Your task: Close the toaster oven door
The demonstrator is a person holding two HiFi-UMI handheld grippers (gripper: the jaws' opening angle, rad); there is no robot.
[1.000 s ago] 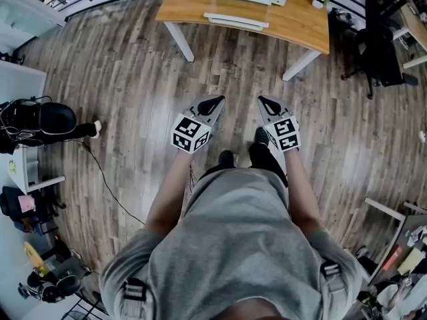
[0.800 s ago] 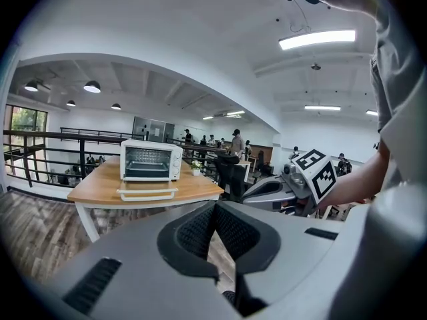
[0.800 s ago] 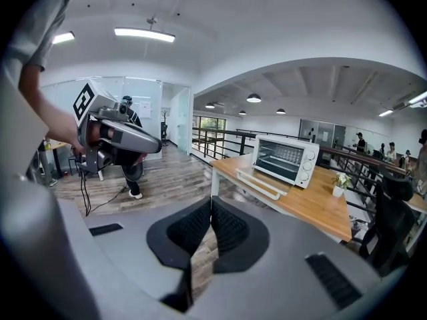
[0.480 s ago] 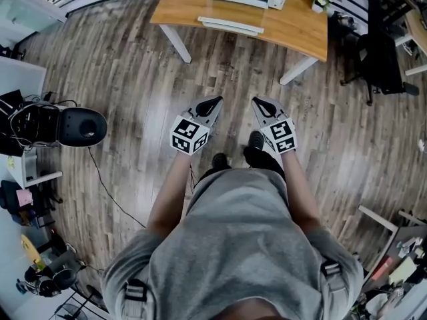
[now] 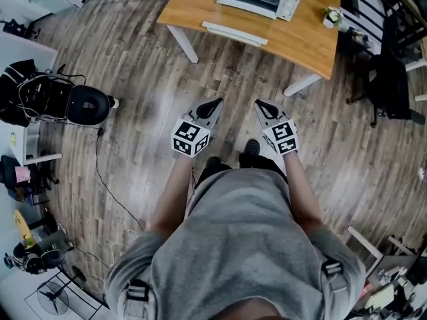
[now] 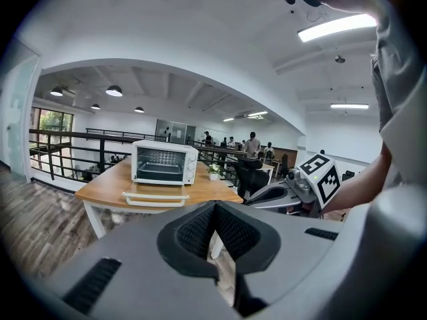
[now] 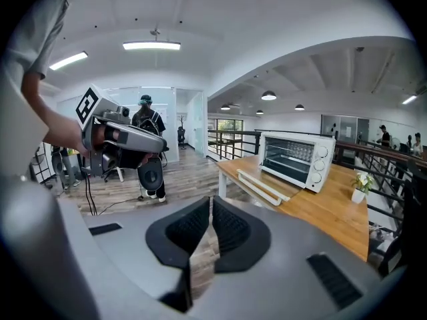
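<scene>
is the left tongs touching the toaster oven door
Apart. The head view shows wooden floor between the left tongs and the open toaster oven door.

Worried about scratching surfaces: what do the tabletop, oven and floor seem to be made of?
Tabletop: likely wood or laminate, matte, warm even grain.
Oven: probably white painted metal, smooth, slightly glossy.
Floor: wood-look planks, staggered joints, soft sheen; real or vinyl unclear.
</scene>
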